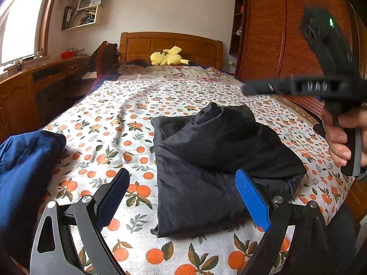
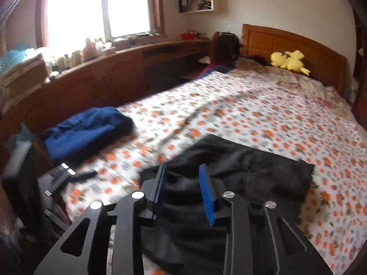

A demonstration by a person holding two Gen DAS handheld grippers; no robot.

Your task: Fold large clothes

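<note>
Both wrist views look down close over the bed (image 1: 128, 119), sharing the black jacket (image 2: 252, 171).

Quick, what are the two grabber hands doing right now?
Left gripper: wide open, holding nothing, above the black jacket.
Right gripper: slightly open, holding nothing.

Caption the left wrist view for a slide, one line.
Open left gripper above a folded black jacket on the orange-print bedsheet, blue garment at left, hand-held right gripper at right.

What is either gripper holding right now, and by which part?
Nothing. The left gripper stands wide open above the folded black jacket, and the right gripper has a gap between its pads with no cloth pinched.
</note>
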